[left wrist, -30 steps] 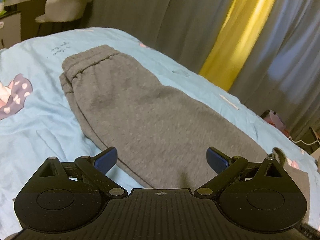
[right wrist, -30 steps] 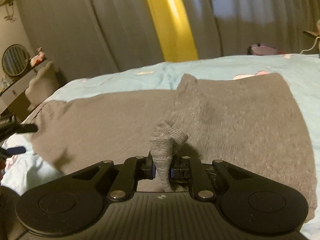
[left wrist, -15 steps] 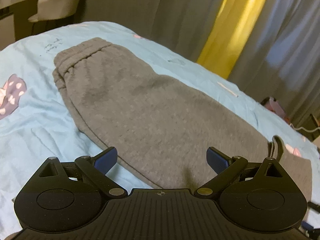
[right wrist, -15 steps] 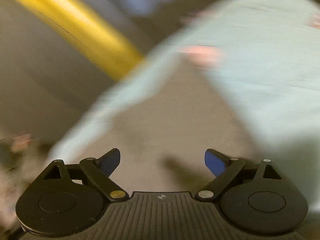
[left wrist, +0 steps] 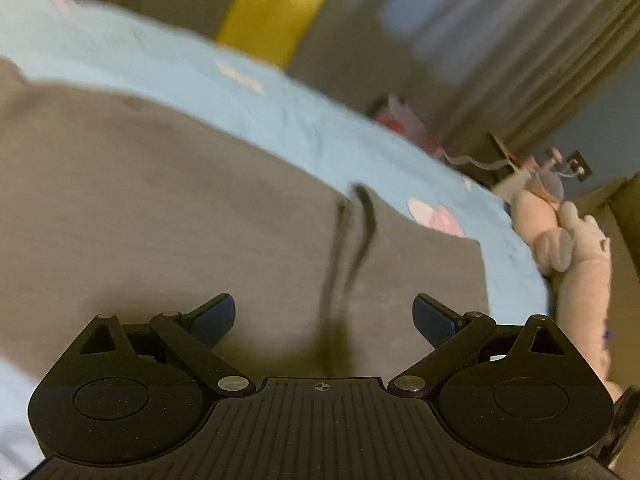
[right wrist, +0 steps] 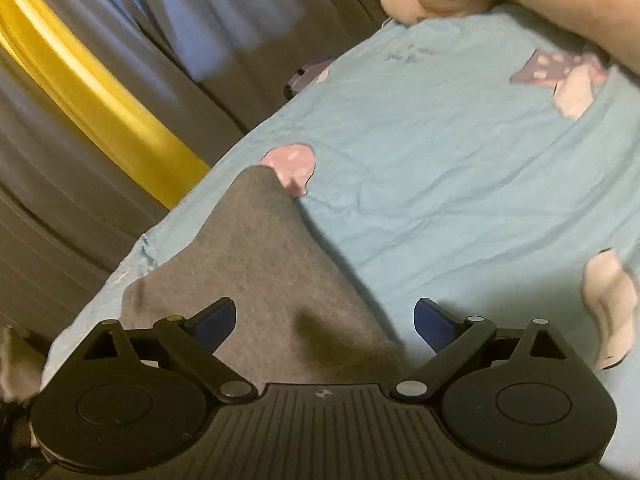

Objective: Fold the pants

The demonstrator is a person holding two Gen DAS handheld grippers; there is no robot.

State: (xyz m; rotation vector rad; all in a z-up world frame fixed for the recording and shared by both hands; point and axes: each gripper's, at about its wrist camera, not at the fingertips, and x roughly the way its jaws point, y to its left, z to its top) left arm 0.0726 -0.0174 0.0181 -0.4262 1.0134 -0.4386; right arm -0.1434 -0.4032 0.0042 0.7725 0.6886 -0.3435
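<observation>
Left wrist view: grey pants spread flat on the blue bed sheet, filling everything ahead of and under the left tongs. Long axis running from upper left down to the lower right, ending at a straight edge on the right with a dark drawstring dangling across the cloth (so probably the waistband end, though pretty blurry). Left tongs spread wide, nothing between them, hovering right over the fabric just short of that drawstring.

Right wrist view: right tongs opening wide too, nothing pinched; only a narrow tapering end of the pants under the left blade, bare sheet under the other. Plush toy off the bed's far right edge, well clear.

So for the next grab: left tongs closer to the bulk of the cloth, right tongs sitting at the cloth's edge.
</observation>
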